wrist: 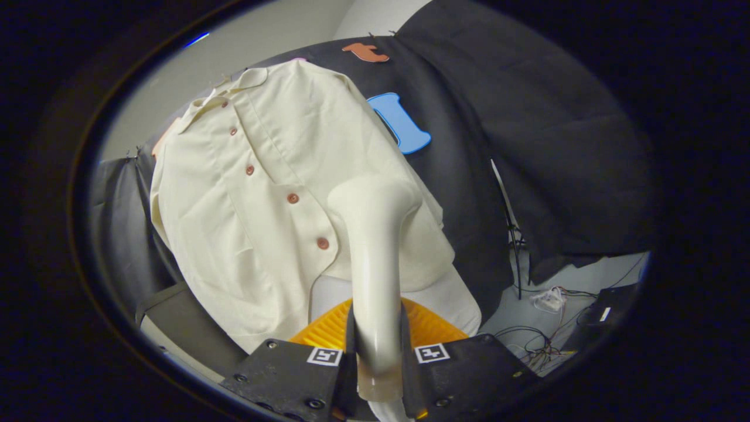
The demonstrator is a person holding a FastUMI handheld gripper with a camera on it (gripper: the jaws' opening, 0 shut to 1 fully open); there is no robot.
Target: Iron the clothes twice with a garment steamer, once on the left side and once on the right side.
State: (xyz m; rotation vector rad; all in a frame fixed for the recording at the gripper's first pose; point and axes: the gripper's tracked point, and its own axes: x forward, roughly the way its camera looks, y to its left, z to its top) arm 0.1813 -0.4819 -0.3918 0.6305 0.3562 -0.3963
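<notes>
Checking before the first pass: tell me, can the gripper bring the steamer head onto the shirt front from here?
Probably yes. The gripper is shut on the steamer, whose head already sits against the shirt, nothing between them.

Black cloth drapes (527, 135) cover the booth's walls across the centre and right of the frame. Upper left shows a plain pale wall (275, 35). Lower right, tangled thin cables (545, 346) lie on a grey floor (580, 278).
</notes>
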